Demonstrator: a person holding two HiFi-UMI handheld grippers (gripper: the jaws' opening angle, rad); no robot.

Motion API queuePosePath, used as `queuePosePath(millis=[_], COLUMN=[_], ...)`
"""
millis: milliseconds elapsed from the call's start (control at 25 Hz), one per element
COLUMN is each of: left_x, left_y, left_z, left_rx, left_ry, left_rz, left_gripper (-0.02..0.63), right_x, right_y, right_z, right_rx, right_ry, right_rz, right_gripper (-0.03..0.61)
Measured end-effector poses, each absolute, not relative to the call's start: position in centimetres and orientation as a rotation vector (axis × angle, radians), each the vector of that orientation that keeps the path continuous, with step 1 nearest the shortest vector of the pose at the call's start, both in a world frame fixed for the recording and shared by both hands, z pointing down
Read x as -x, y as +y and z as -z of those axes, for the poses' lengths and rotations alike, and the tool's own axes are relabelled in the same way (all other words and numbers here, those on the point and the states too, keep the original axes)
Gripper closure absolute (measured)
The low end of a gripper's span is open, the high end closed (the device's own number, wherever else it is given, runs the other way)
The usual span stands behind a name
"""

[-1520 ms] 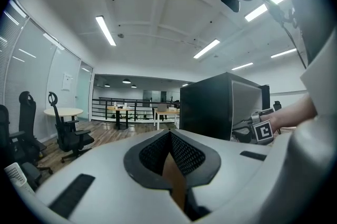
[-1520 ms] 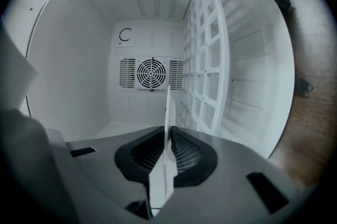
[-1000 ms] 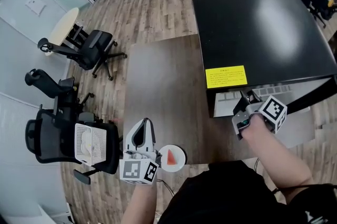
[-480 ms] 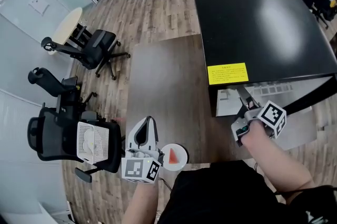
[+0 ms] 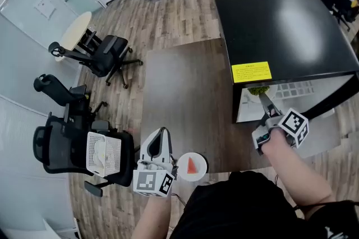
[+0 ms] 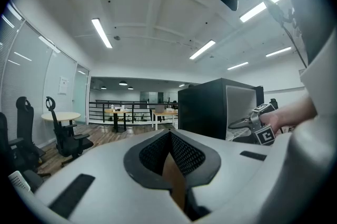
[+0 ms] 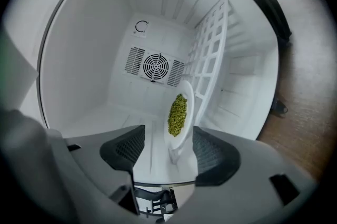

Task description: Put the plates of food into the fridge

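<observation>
A white plate of green peas (image 7: 179, 112) rests on the floor of the open black fridge (image 5: 286, 24). In the head view it shows only as a green patch (image 5: 258, 90) at the fridge mouth. My right gripper (image 7: 168, 134) reaches into the opening. Its jaws have just been opening and now stand apart, with the plate's near rim between them and the pads (image 7: 126, 146) off it. A second white plate with a red slice (image 5: 192, 166) sits at the brown table's near edge. Beside it on the left, my left gripper (image 5: 162, 132) is shut and holds nothing.
The fridge interior (image 7: 95, 60) is white, with a fan vent (image 7: 154, 66) on the back wall and a wire rack (image 7: 210, 54) to the right. A yellow label (image 5: 251, 72) marks the fridge top. Office chairs (image 5: 104, 53) (image 5: 78, 148) stand left of the brown table (image 5: 179, 86).
The green pea plate now shows ahead of the right gripper's tips at the fridge mouth, where it was hidden before. The left gripper stays beside the red-slice plate.
</observation>
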State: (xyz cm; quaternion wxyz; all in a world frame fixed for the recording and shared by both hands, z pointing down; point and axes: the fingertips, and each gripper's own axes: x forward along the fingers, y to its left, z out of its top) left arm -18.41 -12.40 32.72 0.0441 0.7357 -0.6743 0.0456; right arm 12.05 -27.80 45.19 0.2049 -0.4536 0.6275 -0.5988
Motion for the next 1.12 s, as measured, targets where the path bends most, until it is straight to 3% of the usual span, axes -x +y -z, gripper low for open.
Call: queuePosePath(millis=[320,720,1120], left_x=[18.7,21.3,26.5], left_y=[-10.7,-7.3,-2.8], left_z=[-32.3,-31.6,-33.3], left_rx=[-2.321,-2.347,-2.239], left_ry=[-1.979,-1.973,-2.023], left_rz=[-0.082,-0.034,-0.038], left_gripper=[0.611,0.611,0.611], right_x=[-12.9,-6.5,-0.4], right_y=[-25.1,-19.7,-14.1], right_z=[-43.6,-39.2,-43.8], right_rx=[1.264,1.042,0.945], right_ry=[1.824,2.217,2.205], right_rz=[1.437,1.122,1.367], right_gripper=[0.314,0.321,0.321])
